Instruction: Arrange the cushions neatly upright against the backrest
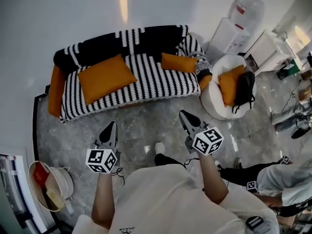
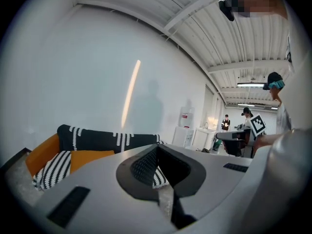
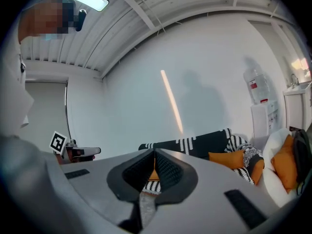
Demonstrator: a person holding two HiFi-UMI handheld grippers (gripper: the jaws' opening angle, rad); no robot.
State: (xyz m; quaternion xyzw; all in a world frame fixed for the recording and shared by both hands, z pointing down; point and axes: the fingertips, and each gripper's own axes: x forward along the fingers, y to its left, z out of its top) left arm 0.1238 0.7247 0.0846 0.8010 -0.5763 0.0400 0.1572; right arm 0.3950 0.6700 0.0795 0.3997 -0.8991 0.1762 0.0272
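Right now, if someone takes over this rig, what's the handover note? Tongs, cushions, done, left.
Left tongs: shut, empty, over the floor in front of the sofa.
Right tongs: shut, empty, also short of the sofa.
Large orange cushion: lying flat on the seat's left half, not against the backrest.
Small orange cushion: at the right end near the backrest; whether it stands upright is unclear.
Third orange cushion: on the white chair beside the sofa.
Done: nothing visibly arranged.
Left: stand the sofa cushions upright against the backrest.
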